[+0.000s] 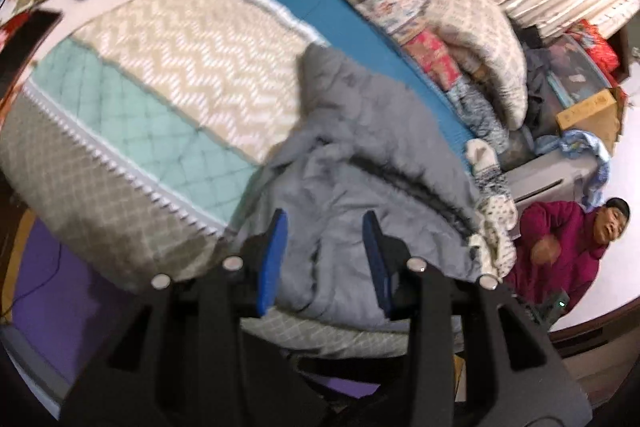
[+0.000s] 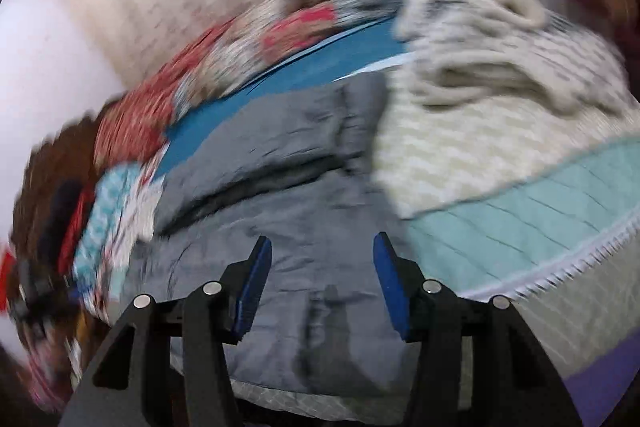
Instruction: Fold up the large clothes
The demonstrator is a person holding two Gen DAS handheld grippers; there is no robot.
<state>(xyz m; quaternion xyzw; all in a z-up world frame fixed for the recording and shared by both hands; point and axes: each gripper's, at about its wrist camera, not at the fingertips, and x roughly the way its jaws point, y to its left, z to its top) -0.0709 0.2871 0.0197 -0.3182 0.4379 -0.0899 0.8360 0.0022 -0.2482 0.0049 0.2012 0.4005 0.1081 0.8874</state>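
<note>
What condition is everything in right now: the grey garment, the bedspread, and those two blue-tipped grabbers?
Grey garment: folded over, lying loose on the bed.
Patchwork bedspread: spread flat.
Left gripper: open, holding nothing.
Right gripper: open, holding nothing.
Cream knitted garment: rumpled heap.

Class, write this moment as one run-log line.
left claw: open, empty | right claw: open, empty | grey garment: lying partly folded on bedspread | step: fold unfinished

Black tongs (image 1: 325, 227), blue pads (image 2: 256, 287), silver round screws (image 1: 161, 281)
</note>
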